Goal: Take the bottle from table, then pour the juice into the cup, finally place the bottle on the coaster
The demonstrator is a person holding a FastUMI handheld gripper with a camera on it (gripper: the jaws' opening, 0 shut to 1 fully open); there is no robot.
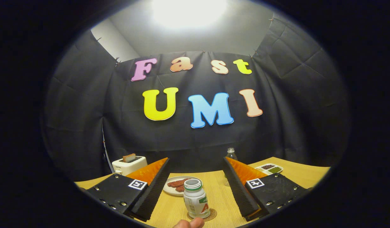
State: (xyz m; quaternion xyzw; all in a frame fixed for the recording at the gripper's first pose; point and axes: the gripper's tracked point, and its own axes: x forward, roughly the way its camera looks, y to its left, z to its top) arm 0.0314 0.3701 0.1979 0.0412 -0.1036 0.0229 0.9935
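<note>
The bottle (196, 198) is seen uncapped and upright on the coaster (210, 216), lower centre of frame – apparently the final step done. The claw (195, 193) is spread wide, nothing gripped, fingers well apart either side. A fingertip (189, 223) shows just below.

You stand in a staged recording booth dressed as a kitchen: black cloth walls (87, 120) pinned up around a light wooden table (220, 190), set with a white toaster (129, 164), a white plate of reddish meat (177, 185) and a divided white dish of spices (269, 168).
</note>
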